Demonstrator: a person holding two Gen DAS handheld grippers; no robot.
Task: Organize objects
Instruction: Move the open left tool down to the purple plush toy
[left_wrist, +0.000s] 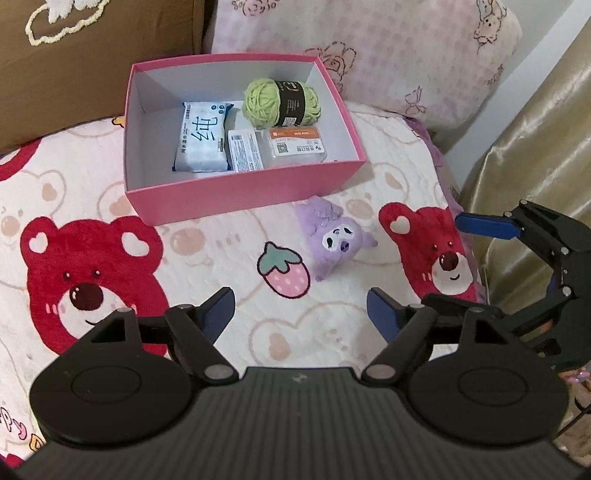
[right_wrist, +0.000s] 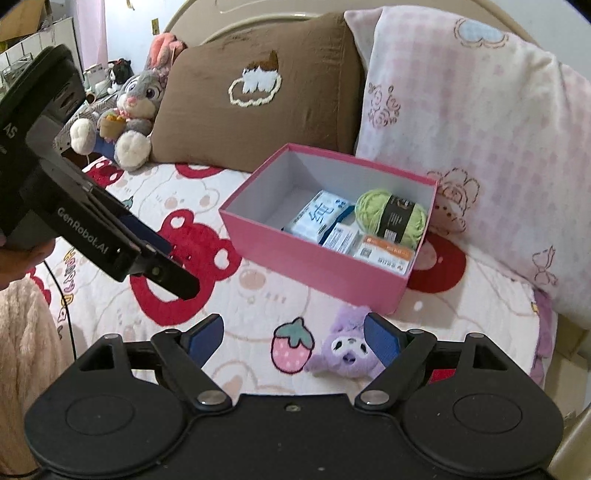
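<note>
A: How do the jaws stand?

B: The left gripper (left_wrist: 301, 308) has its jaws spread wide with nothing between them, over the white quilted bed cover with red bears (left_wrist: 92, 280). The right gripper (right_wrist: 293, 334) is also spread wide and holds nothing; its right blue pad (right_wrist: 380, 341) sits just in front of the small purple plush toy with a white face (right_wrist: 347, 356), and I cannot tell whether they touch.

A: And beyond the jaws?

B: From the left jaws the plush (left_wrist: 334, 238) lies ahead, slightly right, just beside a printed pink strawberry (left_wrist: 284, 271). Farther ahead stands the open pink cardboard box (left_wrist: 236, 195). Inside are 4 things: a white and blue tissue pack (left_wrist: 203, 138), a small white printed box (left_wrist: 243, 149), a clear plastic case with an orange label (left_wrist: 295, 146) and a green yarn ball with a black band (left_wrist: 282, 99).

A: Behind the box?

B: A brown pillow (right_wrist: 258, 85) and a pink patterned pillow (right_wrist: 461, 122); far left of the right jaws, a grey rabbit plush (right_wrist: 136, 107).
</note>
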